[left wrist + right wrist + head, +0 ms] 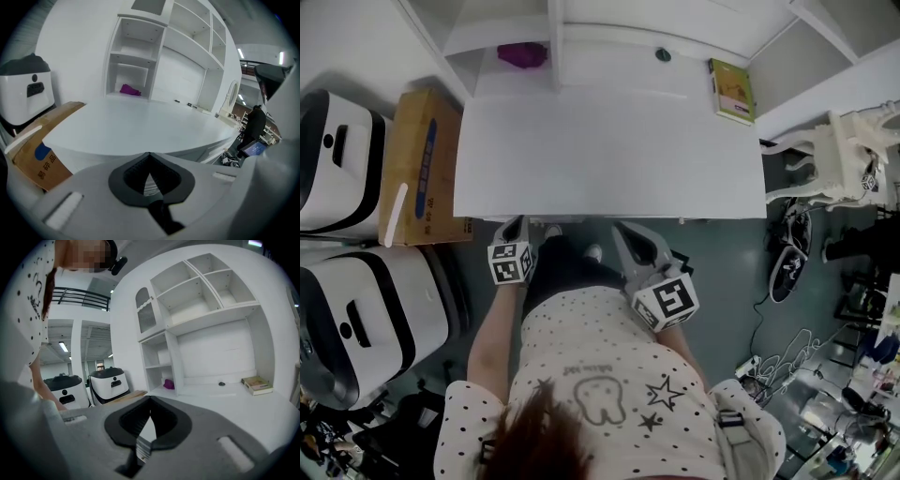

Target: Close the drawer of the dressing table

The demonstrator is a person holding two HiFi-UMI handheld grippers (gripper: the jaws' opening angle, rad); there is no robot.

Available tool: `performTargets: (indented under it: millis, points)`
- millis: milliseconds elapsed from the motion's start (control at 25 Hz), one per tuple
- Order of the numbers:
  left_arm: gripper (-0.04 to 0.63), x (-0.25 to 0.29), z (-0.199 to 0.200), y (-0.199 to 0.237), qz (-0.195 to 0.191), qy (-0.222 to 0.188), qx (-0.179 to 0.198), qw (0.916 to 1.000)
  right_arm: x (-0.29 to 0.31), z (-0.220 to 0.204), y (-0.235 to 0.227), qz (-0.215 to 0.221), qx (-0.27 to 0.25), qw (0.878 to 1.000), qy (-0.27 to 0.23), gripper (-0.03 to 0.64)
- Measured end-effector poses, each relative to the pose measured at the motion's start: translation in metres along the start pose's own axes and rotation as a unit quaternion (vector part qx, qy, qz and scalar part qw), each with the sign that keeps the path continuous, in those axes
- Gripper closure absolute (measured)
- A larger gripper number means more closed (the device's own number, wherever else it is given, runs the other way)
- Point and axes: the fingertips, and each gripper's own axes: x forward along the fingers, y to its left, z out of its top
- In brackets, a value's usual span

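Head view: both grippers sit at the front edge of the white counter (609, 150), lower centre of the frame. The left gripper (514, 228) and right gripper (623, 234) each have their jaws closed together, holding nothing. The drawer (213, 149) sits under that edge, at the lower right of the left gripper view; whether it is fully in cannot be told. A book (732, 90) lies at the counter's upper right, and a box (420, 164) stands left of the counter.

smooth matt dressing table (609, 150), rough cardboard box (420, 169), glossy plastic machine casing (366, 319)
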Motion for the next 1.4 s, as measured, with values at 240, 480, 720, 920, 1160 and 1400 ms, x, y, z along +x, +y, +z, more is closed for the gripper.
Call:
performTargets:
  millis: [240,480,720,920,1160,1400]
  points:
    - [0.600,-0.014,0.024,0.005,-0.013,-0.024,0.005,0.9996,0.015,-0.001,0.002,-0.006,0.001,1.000,0.008,0.621]
    - [0.600,-0.025,0.056,0.012,-0.030,-0.048,0.009,0.9984,0.041,0.002,0.010,-0.007,-0.008,1.000,0.022,0.621]
    - [0.600,-0.028,0.086,0.007,-0.048,-0.069,0.018,0.9963,0.065,0.005,0.016,-0.011,-0.015,0.999,0.033,0.621]
    - [0.600,-0.033,0.112,0.002,-0.066,-0.092,0.024,0.9933,0.082,0.004,0.024,-0.003,-0.020,0.999,0.041,0.621]
    - [0.600,-0.043,0.128,0.001,-0.088,-0.104,0.031,0.9902,0.093,0.000,0.039,0.002,-0.034,0.998,0.047,0.621]
    - [0.600,-0.070,0.164,0.000,-0.108,-0.139,0.025,0.9842,0.104,0.004,0.040,-0.008,-0.033,0.999,0.042,0.621]
